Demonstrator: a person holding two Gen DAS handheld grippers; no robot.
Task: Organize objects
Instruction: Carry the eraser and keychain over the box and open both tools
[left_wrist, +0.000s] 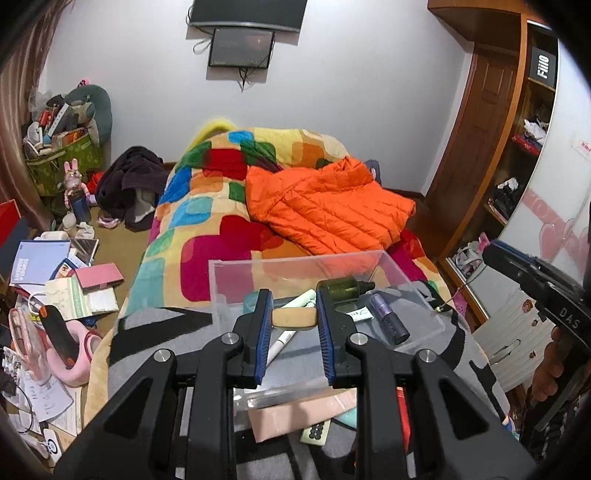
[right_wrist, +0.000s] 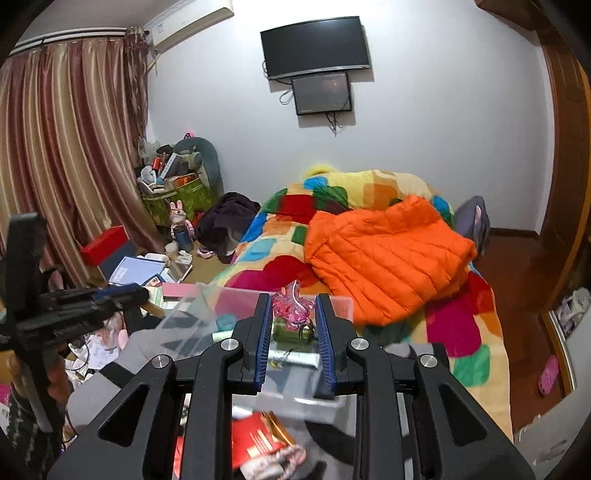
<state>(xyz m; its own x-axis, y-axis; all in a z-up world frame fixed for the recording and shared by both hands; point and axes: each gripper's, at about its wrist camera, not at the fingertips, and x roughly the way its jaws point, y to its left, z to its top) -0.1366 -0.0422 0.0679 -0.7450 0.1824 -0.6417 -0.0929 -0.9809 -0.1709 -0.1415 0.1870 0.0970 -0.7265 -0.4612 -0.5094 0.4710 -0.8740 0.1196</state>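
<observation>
My left gripper (left_wrist: 294, 302) is shut on a short tan cylinder (left_wrist: 294, 318) and holds it just above a clear plastic box (left_wrist: 295, 260) on the bed. In the box lie a green bottle (left_wrist: 341, 290), a purple tube (left_wrist: 391, 318), a white pen (left_wrist: 282, 341) and a teal jar (left_wrist: 251, 301). My right gripper (right_wrist: 293, 301) is shut on a pink see-through trinket (right_wrist: 293, 313), over the same clear box (right_wrist: 192, 314). Beneath it show the green bottle (right_wrist: 291, 334) and a white tube (right_wrist: 295, 357).
The box rests on a grey and black cloth (left_wrist: 159, 332) at the bed's near end. An orange puffer jacket (left_wrist: 325, 210) lies on the colourful blanket (left_wrist: 207, 221). A pink card (left_wrist: 295, 413) and a red packet (right_wrist: 258, 439) lie below the grippers. A cluttered desk (left_wrist: 55, 280) stands left, wooden shelves (left_wrist: 517, 166) right.
</observation>
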